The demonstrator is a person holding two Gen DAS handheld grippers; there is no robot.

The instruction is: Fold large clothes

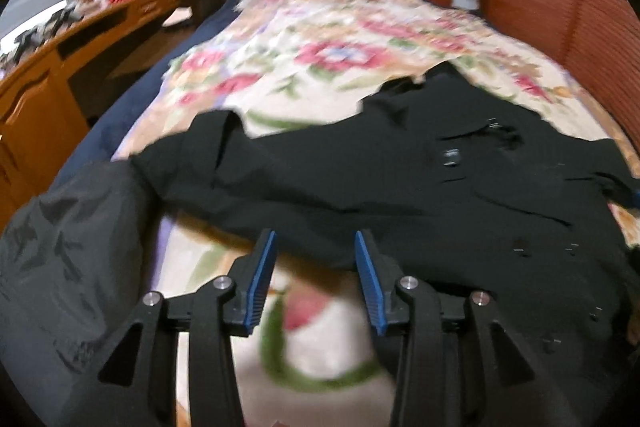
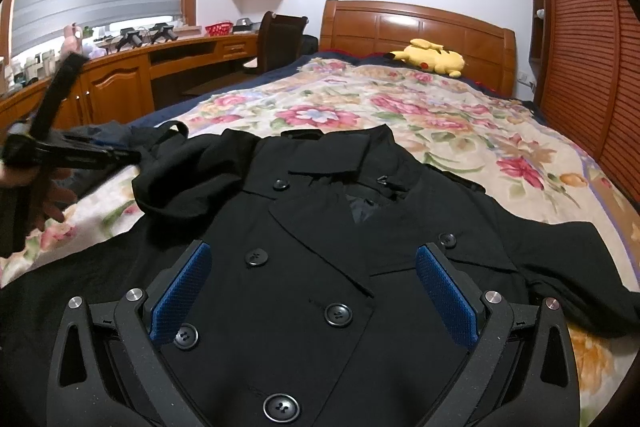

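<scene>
A black double-breasted coat (image 2: 320,259) lies face up on the floral bedspread (image 2: 440,123), collar toward the headboard, its left sleeve bunched at the upper left. My right gripper (image 2: 314,255) is open and empty, hovering over the coat's chest between the button rows. My left gripper (image 1: 315,239) is open and empty above the coat's (image 1: 360,179) near edge; the view is blurred. The left gripper also shows in the right wrist view (image 2: 120,153), held by a hand at the left near the bunched sleeve.
A grey garment (image 1: 68,267) lies at the bed's left edge. A yellow plush toy (image 2: 432,57) rests by the wooden headboard (image 2: 416,27). A wooden desk (image 2: 132,75) and chair (image 2: 280,39) stand left; louvred wardrobe doors (image 2: 588,47) stand right.
</scene>
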